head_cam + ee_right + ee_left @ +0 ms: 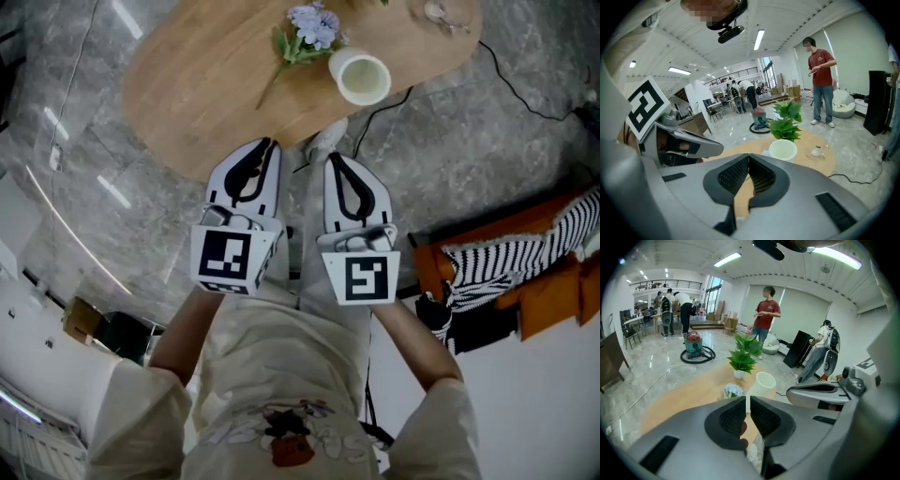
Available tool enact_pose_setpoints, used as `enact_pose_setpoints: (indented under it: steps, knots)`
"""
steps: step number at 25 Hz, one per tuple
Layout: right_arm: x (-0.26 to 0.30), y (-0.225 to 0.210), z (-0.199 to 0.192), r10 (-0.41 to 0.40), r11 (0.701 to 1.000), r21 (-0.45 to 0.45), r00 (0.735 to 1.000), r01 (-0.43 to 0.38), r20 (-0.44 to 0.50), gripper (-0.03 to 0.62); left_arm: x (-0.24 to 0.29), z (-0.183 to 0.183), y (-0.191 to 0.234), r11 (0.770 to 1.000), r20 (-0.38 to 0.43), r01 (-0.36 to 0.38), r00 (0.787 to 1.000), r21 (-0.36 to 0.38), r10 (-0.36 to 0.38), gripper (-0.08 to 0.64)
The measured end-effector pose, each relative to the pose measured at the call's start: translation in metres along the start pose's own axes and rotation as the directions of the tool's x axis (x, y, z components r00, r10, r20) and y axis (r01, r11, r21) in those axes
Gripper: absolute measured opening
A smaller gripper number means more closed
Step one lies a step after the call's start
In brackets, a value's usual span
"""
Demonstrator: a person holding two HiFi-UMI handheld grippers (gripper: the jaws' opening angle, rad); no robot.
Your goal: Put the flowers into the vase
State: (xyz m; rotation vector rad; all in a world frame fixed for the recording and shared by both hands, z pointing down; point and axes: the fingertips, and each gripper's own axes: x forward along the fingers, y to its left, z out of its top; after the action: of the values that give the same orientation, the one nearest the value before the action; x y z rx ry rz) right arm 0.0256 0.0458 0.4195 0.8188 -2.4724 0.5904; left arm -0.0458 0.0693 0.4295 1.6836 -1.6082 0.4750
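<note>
A bunch of pale blue flowers (pixel 309 28) with a green stem lies on the oval wooden table (pixel 206 84), just left of a cream-white vase (pixel 361 75) that stands upright. My left gripper (pixel 265 145) and right gripper (pixel 335 159) hang side by side before the table's near edge, both shut and empty, short of the flowers. In the left gripper view the flowers (pixel 732 391) and vase (pixel 761 384) lie beyond the closed jaws of my left gripper (pixel 747 399). The right gripper view has the vase (pixel 783 150) ahead of my right gripper (pixel 748 157).
A potted green plant (pixel 744 355) and a small glass item (pixel 816 151) stand on the table's far part. A black cable (pixel 525 94) runs over the grey floor. An orange sofa with striped cloth (pixel 525 253) is at my right. A person in red (pixel 766 310) stands beyond.
</note>
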Motion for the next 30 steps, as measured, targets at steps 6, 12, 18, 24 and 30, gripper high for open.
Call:
enact_pose_setpoints:
  steps: [6,12,18,24,30]
  knots:
    - [0.015,0.005,-0.011,-0.009,0.999,-0.04,1.0,0.009,-0.007,0.005,0.012,-0.004,0.005,0.999,0.039,0.002,0.999,0.05,-0.004,0.014]
    - [0.027,0.008,-0.025,-0.004,1.0,0.011,1.0,0.004,-0.007,0.005,0.028,-0.016,0.012,0.998,0.009,-0.006,1.0,0.059,0.006,0.015]
    - [0.039,0.007,-0.041,0.006,1.0,0.022,0.999,-0.005,-0.031,0.005,0.048,-0.024,0.02,0.999,0.0,0.019,1.0,0.032,-0.019,0.032]
    - [0.055,0.003,-0.053,0.011,1.0,0.015,0.999,-0.01,-0.045,0.005,0.069,-0.031,0.037,1.0,-0.016,0.008,1.0,0.03,-0.007,0.06]
    - [0.068,-0.002,-0.056,-0.001,1.0,0.021,0.999,0.002,-0.04,0.005,0.081,-0.038,0.048,1.0,-0.036,0.013,0.999,0.024,-0.013,0.06]
